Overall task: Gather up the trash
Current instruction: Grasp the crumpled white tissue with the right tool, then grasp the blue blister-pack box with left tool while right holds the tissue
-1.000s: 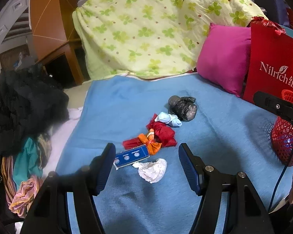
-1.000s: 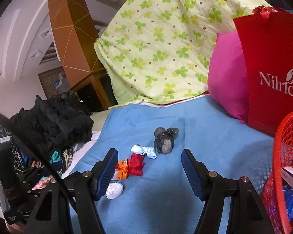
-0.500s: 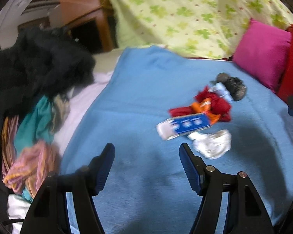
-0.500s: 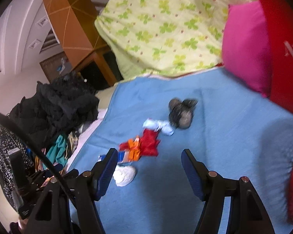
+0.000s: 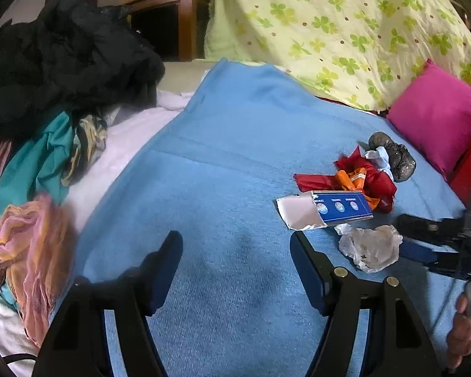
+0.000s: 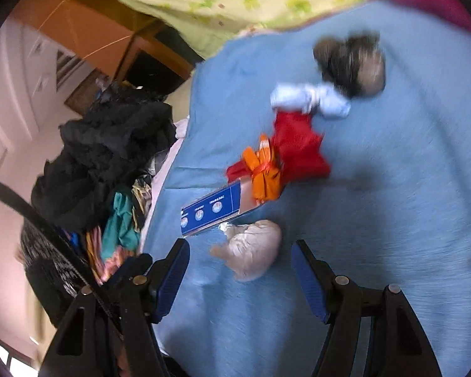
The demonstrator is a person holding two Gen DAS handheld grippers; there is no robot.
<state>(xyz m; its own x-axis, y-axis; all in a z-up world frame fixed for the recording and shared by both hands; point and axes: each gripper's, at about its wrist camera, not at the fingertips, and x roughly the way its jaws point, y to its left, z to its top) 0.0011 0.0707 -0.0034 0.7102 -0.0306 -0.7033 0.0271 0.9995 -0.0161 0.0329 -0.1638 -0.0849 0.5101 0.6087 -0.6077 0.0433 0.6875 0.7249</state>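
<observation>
Right gripper (image 6: 240, 270), jaws wide and empty, sits just short of the crumpled white wad (image 6: 251, 251) on the blue blanket (image 6: 392, 220), nearer it than the left gripper (image 5: 235, 267), also wide, wad off to its right.

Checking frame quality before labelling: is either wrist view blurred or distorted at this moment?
Left wrist view: sharp, the blue box and crumpled white wad crisp, with fisheye bending and dark corners. Right wrist view: motion-smeared, worst on the black bag and blue blanket; right gripper itself stays sharp.
</observation>
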